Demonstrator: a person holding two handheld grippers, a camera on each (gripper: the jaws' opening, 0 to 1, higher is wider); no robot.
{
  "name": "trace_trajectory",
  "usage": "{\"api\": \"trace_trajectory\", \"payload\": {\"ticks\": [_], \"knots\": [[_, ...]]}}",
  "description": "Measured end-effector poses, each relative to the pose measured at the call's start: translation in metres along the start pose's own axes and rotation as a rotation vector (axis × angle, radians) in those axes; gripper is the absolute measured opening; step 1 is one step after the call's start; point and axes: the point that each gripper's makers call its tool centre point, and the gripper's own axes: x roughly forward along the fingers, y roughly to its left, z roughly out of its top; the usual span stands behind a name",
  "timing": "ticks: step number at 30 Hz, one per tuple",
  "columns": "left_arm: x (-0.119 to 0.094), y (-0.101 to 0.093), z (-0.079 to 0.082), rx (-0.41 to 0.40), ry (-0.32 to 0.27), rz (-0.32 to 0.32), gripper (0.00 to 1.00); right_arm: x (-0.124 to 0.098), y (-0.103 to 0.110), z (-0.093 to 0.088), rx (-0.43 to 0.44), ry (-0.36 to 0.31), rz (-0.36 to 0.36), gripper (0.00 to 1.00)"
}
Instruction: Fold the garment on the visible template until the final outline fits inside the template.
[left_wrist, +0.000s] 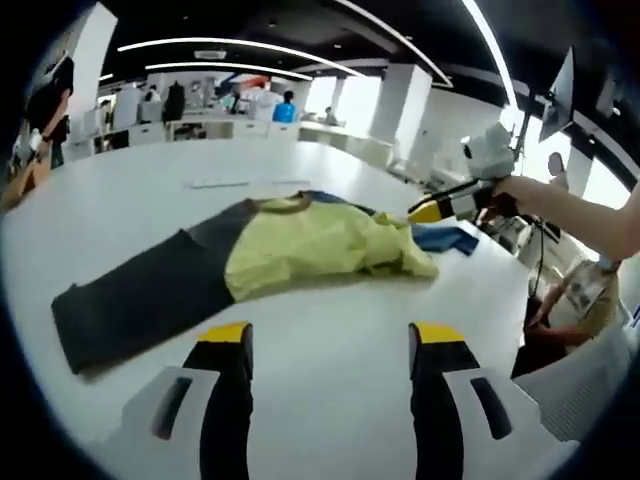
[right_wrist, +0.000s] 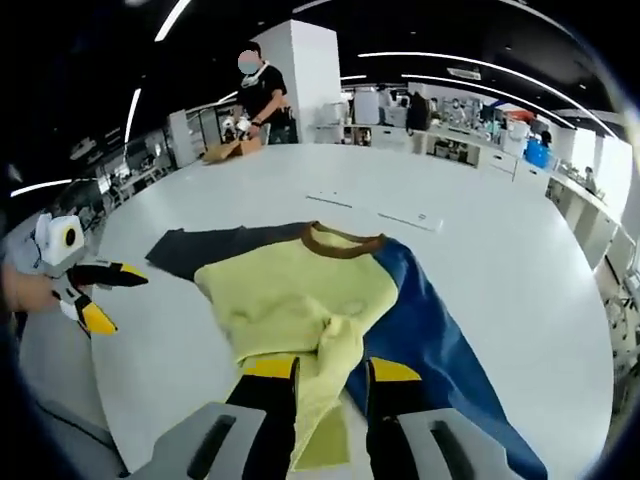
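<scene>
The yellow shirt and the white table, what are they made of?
The yellow shirt looks like soft knit cloth, maybe cotton: it wrinkles, bunches, and droops between the right gripper's jaws. It has a brown ribbed-looking collar and a blue part. The white table looks hard and smooth, with a faint sheen, perhaps laminate or painted board; I cannot tell which.

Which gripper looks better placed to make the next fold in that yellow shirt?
Probably the right gripper: its jaws are already closed on the yellow shirt. The left gripper is open over bare table, short of the cloth.
</scene>
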Motion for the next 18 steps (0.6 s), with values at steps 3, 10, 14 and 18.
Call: {"api": "trace_trajectory", "payload": {"ticks": [3,10,14,18], "knots": [[0.009,-0.006,0.002,0.001,0.000,-0.018,0.58,-0.005,-0.002,-0.008,0.015,0.007,-0.001,0.22],[0.030,-0.013,0.000,0.015,0.010,-0.032,0.56,-0.019,-0.002,-0.029,0.025,0.030,-0.008,0.24],[0.043,-0.019,0.000,0.019,0.009,-0.041,0.55,-0.023,-0.005,-0.042,0.043,0.035,-0.019,0.24],[0.058,-0.026,0.002,0.003,0.011,-0.055,0.53,-0.027,-0.009,-0.055,0.070,0.044,-0.026,0.24]]}}
